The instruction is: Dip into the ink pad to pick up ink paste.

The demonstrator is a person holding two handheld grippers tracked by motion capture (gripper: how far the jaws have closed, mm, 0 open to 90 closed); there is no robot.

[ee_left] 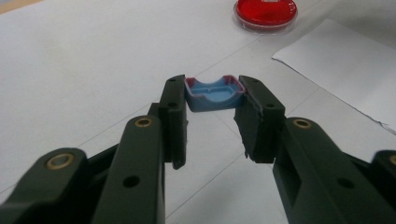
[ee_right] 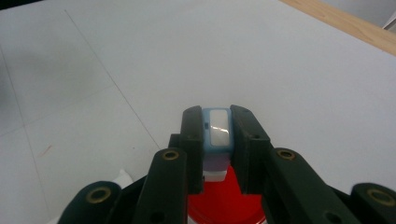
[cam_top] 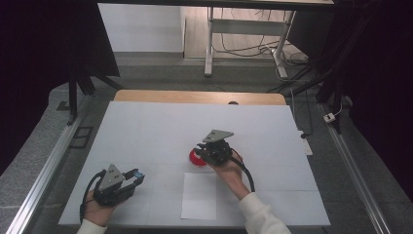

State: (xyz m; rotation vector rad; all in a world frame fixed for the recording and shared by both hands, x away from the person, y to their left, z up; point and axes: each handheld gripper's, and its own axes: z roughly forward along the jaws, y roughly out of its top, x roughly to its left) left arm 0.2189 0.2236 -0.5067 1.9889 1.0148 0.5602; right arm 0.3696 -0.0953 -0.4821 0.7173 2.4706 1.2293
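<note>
We are holding the left gripper (cam_top: 138,176) at the near left of the white table (cam_top: 146,126), its jaws closed on a small blue cap (ee_left: 214,93), hollow side up, gripped by its ends. The right gripper (cam_top: 200,147) is hovering over the red dish (cam_top: 196,158) near the table's middle; its jaws are clamping a slim blue stamp (ee_right: 217,132), white panel facing us. Whether the stamp is touching the dish, we cannot tell. A white paper sheet (cam_top: 199,195) is lying just near of the dish.
</note>
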